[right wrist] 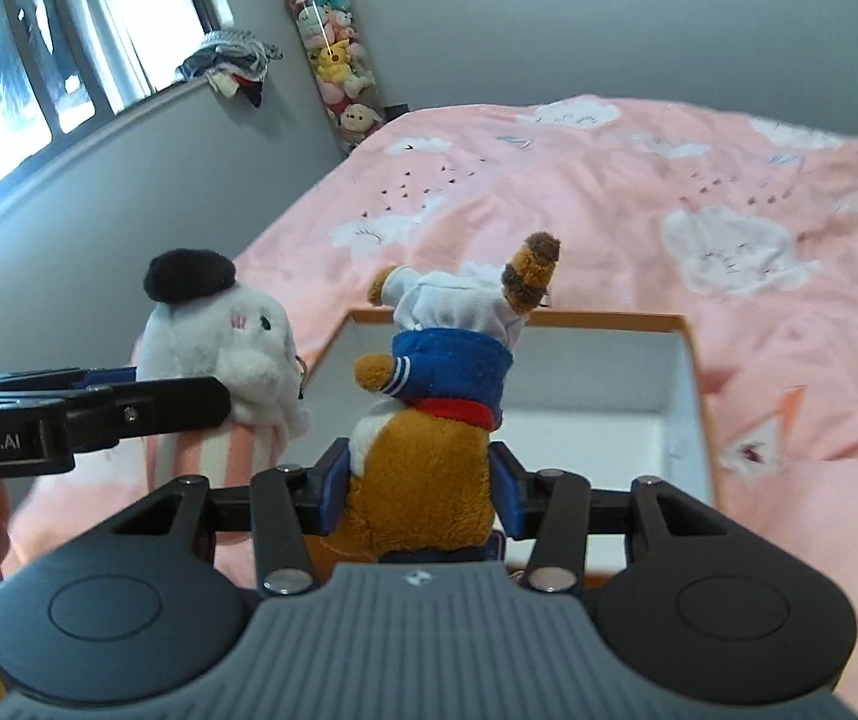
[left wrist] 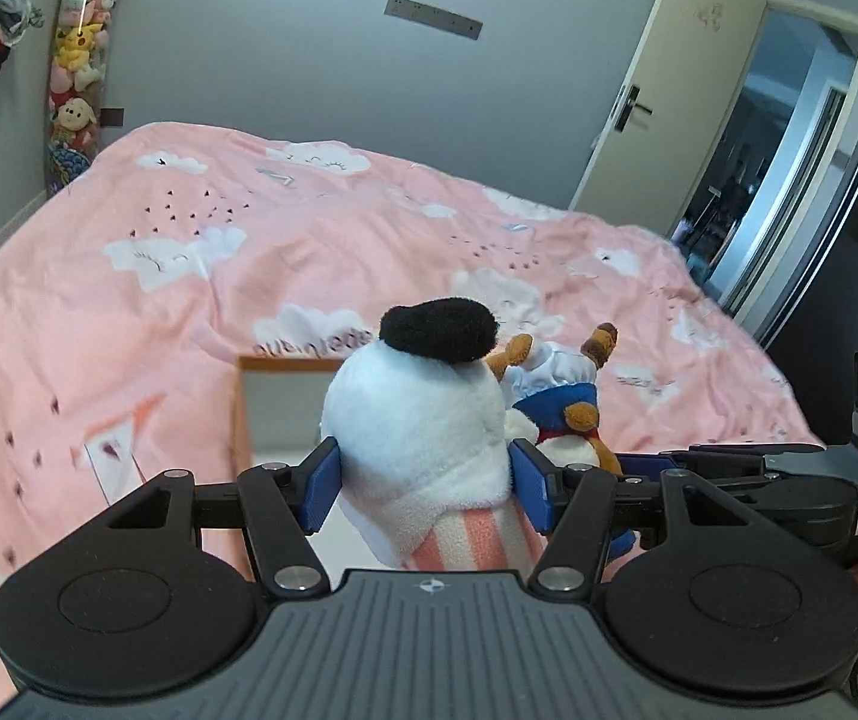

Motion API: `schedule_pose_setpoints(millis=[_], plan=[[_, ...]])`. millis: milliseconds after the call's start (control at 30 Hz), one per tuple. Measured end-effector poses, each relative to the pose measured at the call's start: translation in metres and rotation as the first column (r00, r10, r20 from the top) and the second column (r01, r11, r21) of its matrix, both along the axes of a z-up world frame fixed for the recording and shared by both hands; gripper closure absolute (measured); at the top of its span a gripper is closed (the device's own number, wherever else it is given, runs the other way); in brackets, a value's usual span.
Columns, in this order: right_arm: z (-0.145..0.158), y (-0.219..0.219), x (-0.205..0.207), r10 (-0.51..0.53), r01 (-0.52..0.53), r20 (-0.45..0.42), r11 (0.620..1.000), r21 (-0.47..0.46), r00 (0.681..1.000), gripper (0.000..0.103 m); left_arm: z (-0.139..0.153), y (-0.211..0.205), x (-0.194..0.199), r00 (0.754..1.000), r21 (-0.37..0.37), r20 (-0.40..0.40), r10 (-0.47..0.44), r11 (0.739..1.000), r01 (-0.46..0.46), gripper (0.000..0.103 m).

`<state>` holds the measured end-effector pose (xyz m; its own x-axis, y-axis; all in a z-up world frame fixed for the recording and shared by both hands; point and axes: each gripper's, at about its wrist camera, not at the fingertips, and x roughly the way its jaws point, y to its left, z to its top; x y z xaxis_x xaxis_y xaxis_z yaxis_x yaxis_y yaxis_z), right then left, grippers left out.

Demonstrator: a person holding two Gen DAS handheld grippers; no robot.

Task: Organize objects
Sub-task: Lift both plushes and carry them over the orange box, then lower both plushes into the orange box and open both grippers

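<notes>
My left gripper (left wrist: 426, 483) is shut on a white plush rabbit (left wrist: 423, 414) with a black beret and pink striped lower part; the rabbit also shows in the right wrist view (right wrist: 219, 354). My right gripper (right wrist: 420, 489) is shut on a brown plush dog (right wrist: 429, 438) in a blue sailor top and white hat, held upside down over an open white box (right wrist: 678, 396) with an orange rim. The dog also shows in the left wrist view (left wrist: 567, 408), right of the rabbit. The box (left wrist: 279, 408) lies on the pink bed.
A pink duvet (left wrist: 249, 252) with cloud prints covers the bed. A tall clear tube of plush toys (right wrist: 336, 60) stands in the corner. A window sill holds clothes (right wrist: 231, 60). An open door (left wrist: 657, 96) is at the right.
</notes>
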<state>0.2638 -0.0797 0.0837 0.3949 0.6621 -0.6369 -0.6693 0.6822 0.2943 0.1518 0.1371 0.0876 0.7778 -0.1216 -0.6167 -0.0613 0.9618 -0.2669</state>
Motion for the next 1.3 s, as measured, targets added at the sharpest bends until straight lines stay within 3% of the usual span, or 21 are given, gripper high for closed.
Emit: schedule_pose_setpoints(millis=[200, 400, 633, 800, 900, 1000, 1133, 1233, 1300], plan=[[-0.027, 0.038, 0.052, 0.004, 0.000, -0.127, 1.000, 0.029, 0.992, 0.053, -0.029, 0.027, 0.049, 0.997, -0.014, -0.078, -0.015, 1.000, 0.014, 0.035], [-0.077, 0.069, 0.105, 0.022, -0.037, -0.259, 0.998, -0.055, 0.966, 0.053, -0.077, 0.034, 0.096, 0.971, 0.004, -0.230, -0.059, 0.998, 0.061, 0.035], [-0.129, 0.088, 0.151, 0.077, -0.129, -0.415, 0.987, -0.099, 0.907, 0.053, -0.114, 0.023, 0.125, 0.935, 0.091, -0.329, -0.130, 0.981, 0.169, 0.033], [-0.149, 0.090, 0.162, 0.079, -0.159, -0.529, 0.981, -0.108, 0.845, 0.051, -0.120, 0.012, 0.140, 0.920, 0.203, -0.360, -0.157, 0.949, 0.241, 0.032], [-0.151, 0.088, 0.161, 0.075, -0.164, -0.549, 0.980, -0.115, 0.832, 0.049, -0.123, 0.009, 0.144, 0.911, 0.257, -0.380, -0.161, 0.928, 0.271, 0.032], [-0.151, 0.090, 0.161, 0.071, -0.169, -0.544, 0.977, -0.133, 0.836, 0.047, -0.126, 0.004, 0.144, 0.906, 0.351, -0.392, -0.160, 0.884, 0.308, 0.032], [-0.147, 0.091, 0.160, 0.068, -0.170, -0.503, 0.972, -0.160, 0.862, 0.043, -0.123, -0.002, 0.143, 0.908, 0.397, -0.387, -0.159, 0.860, 0.320, 0.032], [-0.142, 0.089, 0.158, 0.075, -0.175, -0.467, 0.969, -0.175, 0.881, 0.042, -0.113, -0.009, 0.142, 0.913, 0.396, -0.329, -0.241, 0.843, 0.365, 0.033], [-0.139, 0.087, 0.157, 0.086, -0.184, -0.439, 0.965, -0.186, 0.895, 0.044, -0.108, -0.020, 0.144, 0.900, 0.419, -0.309, -0.307, 0.805, 0.419, 0.037]])
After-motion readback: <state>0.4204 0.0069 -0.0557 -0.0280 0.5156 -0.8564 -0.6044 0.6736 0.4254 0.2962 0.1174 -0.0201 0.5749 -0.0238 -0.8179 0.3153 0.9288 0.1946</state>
